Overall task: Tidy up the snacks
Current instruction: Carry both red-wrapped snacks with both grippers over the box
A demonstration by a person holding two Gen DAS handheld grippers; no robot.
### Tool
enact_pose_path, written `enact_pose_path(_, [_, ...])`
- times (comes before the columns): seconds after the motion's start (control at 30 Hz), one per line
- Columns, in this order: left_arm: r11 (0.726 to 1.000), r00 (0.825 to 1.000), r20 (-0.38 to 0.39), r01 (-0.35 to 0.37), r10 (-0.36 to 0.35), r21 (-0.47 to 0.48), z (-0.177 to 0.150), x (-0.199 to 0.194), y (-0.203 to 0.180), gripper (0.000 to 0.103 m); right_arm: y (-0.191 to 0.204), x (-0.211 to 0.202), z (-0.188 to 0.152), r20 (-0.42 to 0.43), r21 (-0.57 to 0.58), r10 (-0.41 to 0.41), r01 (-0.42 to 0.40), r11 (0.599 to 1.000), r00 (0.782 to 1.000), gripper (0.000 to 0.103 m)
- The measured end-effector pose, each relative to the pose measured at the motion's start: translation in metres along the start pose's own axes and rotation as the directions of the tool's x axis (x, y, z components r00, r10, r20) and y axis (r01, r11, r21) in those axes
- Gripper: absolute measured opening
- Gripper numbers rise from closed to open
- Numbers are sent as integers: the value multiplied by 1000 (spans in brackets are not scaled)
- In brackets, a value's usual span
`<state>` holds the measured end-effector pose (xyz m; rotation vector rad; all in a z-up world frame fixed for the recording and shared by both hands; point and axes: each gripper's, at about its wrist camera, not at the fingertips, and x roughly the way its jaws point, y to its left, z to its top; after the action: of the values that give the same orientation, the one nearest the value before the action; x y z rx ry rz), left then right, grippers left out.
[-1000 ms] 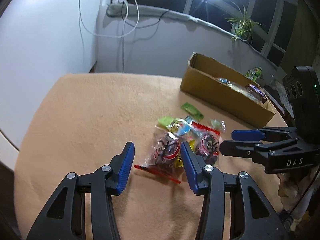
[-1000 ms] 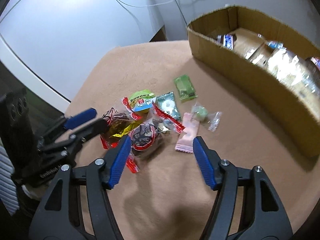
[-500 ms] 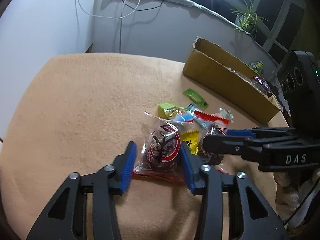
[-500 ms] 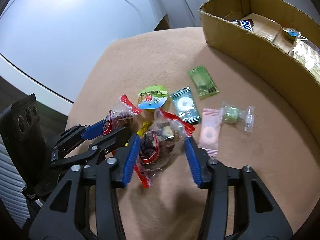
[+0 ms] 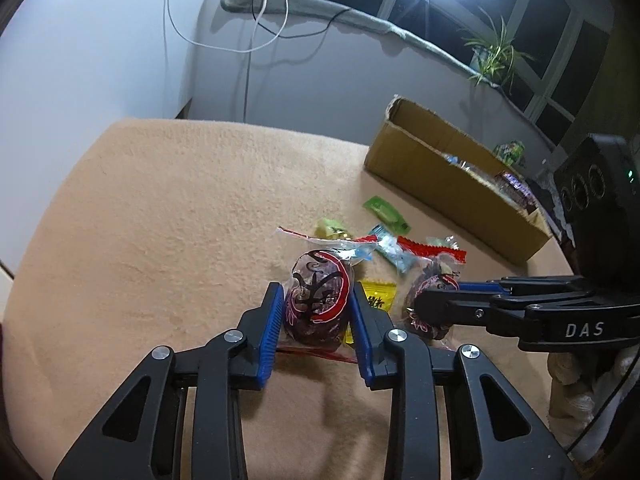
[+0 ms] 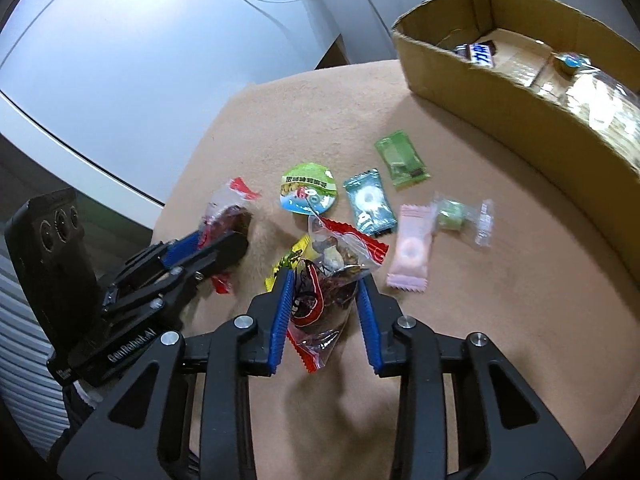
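Left-wrist view is showing the left gripper point(image 5: 314, 312) closing its blue pads on either side of a dark red-swirled snack bag point(image 5: 318, 300), gripping it across its bulging middle, probably because the crinkly sealed ends would slip. The bag is lying on the tan table cover point(image 5: 160, 220), its red seam poking out under the fingers. The right gripper point(image 6: 323, 304) is doing the same to a second, similar snack bag point(image 6: 328, 292) (clear wrapper, red zigzag edge), with its pads pressing the plastic in from both sides. Both bags are sitting at the near end of the loose pile, which is likely why they are being taken first. Beyond them a round green-lidded cup point(image 6: 308, 193), a teal candy point(image 6: 369, 202), a green packet point(image 6: 402, 159), a pink candy point(image 6: 410, 251) and a yellow packet point(image 5: 376, 298) are waiting on the cover. The cardboard box point(image 6: 500, 92), already holding several snacks, is standing well apart at the far right, seemingly the destination.
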<state>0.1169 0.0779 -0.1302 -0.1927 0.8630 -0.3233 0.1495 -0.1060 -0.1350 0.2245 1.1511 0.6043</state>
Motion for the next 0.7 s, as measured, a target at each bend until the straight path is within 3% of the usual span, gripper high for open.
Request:
enact_pose_path(0.33, [998,995,73,65,-66,8,22,-13,-25,31,-10,-47,1,97,-12,-21,22,1000,995,33])
enact_pose_path(0.7, [993,988,116,91,-99,71,70,3,-65,31,-40,-104,28,238,7,-122,124,992,963,33])
